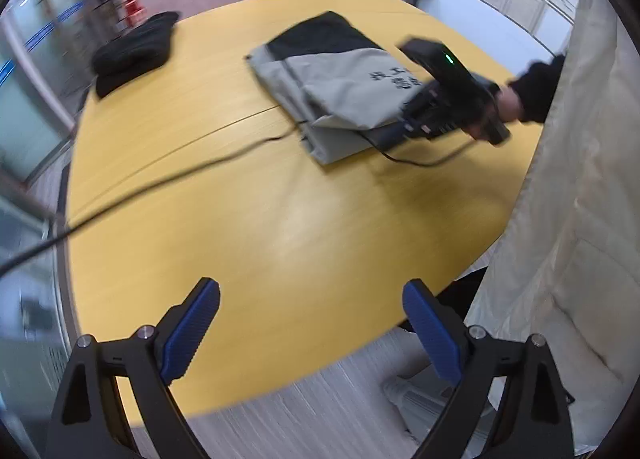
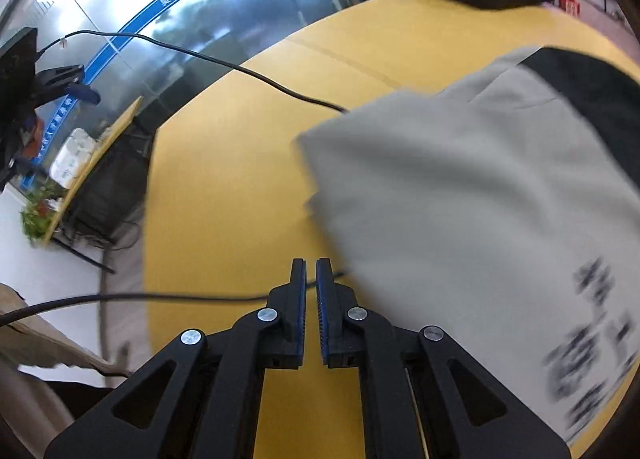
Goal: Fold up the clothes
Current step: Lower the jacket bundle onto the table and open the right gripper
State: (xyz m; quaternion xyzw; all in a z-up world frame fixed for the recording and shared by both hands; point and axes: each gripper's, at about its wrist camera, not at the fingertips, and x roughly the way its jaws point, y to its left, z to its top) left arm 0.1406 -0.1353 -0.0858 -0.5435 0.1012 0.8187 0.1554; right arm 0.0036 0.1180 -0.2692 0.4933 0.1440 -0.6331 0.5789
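Yellow wooden surface (image 1: 248,219) carrying a folded grey-and-black garment (image 1: 332,87) with dark printed characters on its top panel, lying toward the far right side in the left wrist view, a black section at its far end. Well apart from it, near the far left edge, a bundled black garment (image 1: 134,53). Left gripper (image 1: 312,323) raised over the bare near part of the surface, blue pads spread wide, nothing between them. Right gripper (image 2: 311,283) just beside the near left edge of the grey garment in its own view, blue-lined fingers almost together with only a thin slit between them, no cloth caught in that slit; seen from the left wrist view as a black handheld unit with a green light, held by a hand (image 1: 510,101) in a dark sleeve at the garment's near right corner. Thin black cable (image 1: 172,175) trailing across the surface from that unit toward the left edge. Cream padded coat (image 1: 580,219) filling the right side of the left wrist view. Both views motion-blurred.
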